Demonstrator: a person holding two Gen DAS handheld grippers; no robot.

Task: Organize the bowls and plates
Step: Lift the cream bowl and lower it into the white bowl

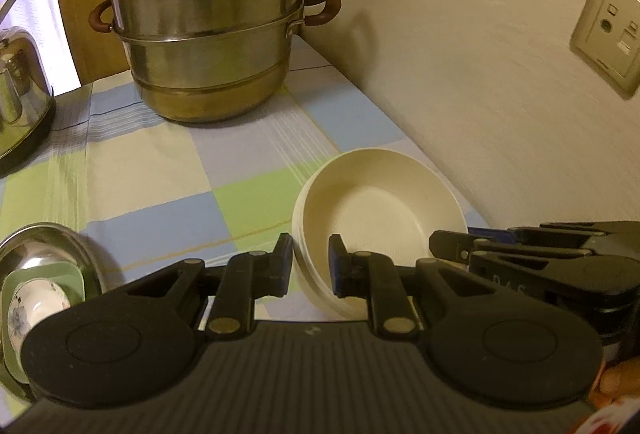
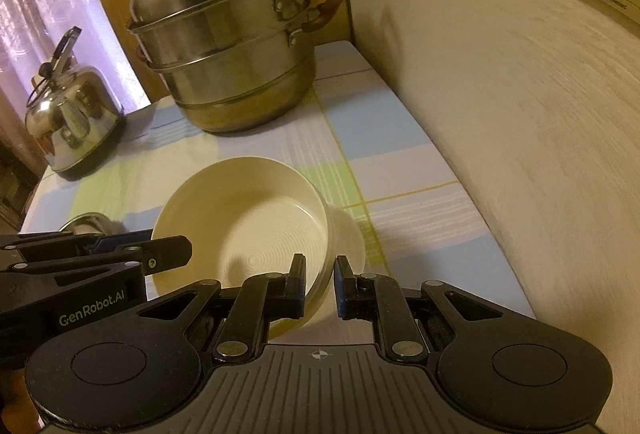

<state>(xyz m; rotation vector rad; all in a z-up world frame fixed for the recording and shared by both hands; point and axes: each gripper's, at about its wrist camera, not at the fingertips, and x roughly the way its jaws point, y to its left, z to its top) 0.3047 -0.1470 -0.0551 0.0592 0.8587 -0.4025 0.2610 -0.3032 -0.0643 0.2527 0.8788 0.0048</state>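
My table's checked pastel cloth [image 1: 168, 170] carries a tiered steel steamer pot [image 1: 208, 46], steel kettle [image 2: 72, 122], cream ribbed bowls [image 1: 376, 210].

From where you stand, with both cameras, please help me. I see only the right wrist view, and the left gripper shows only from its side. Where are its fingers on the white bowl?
Observer: The left gripper straddles the near rim of the white bowls, with one finger outside and one inside.
Operator: Is it only one bowl?
Observer: No. The left wrist view shows several rims nested in a stack.
Operator: I see only an edge of a steel bowl. Is something in it?
Observer: Yes. The steel bowl holds a green dish and a floral cup.
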